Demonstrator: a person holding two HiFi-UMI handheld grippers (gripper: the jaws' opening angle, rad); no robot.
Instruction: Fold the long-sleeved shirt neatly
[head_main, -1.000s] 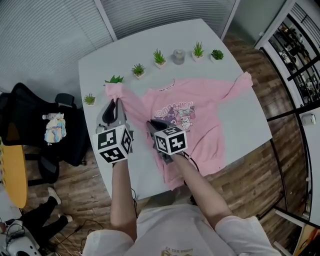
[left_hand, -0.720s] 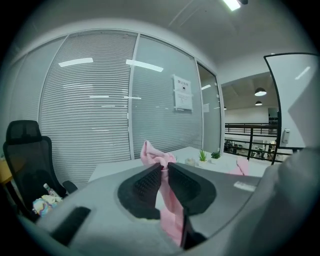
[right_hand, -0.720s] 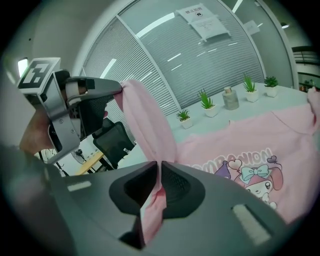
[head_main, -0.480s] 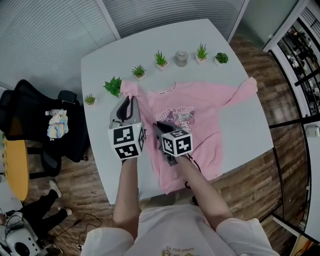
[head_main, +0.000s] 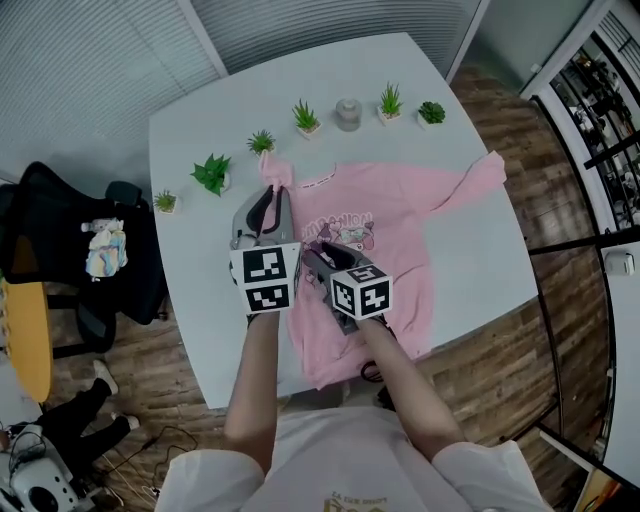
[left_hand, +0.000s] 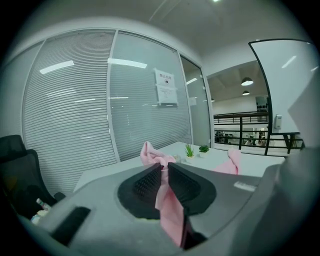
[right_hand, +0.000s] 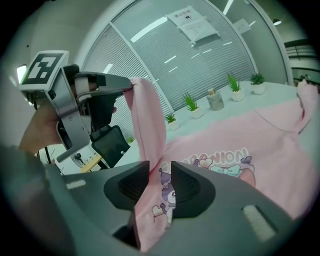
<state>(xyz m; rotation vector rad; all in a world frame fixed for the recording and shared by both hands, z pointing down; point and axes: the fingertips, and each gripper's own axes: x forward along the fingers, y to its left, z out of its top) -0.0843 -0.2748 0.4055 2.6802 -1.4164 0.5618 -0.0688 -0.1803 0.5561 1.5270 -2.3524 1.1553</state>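
The pink shirt (head_main: 400, 210) lies flat mid-table (head_main: 190, 130), soft, light and limp; its sleeve (right_hand: 148, 117) hangs above the table, cuff pinched in the left gripper (left_hand: 164, 166); the right gripper (right_hand: 160, 169), jaws just opening, loosely straddles shirt fabric; cuffs and hems look the best holds.

Head view: bright, even indoor light is recorded, with soft shadows. Gripper views: strong fisheye bending and dark vignetted corners are noted. Light streaks are mirrored on the glass wall (left_hand: 75, 130). The shirt (left_hand: 170, 210) nearest the lens is blurred.
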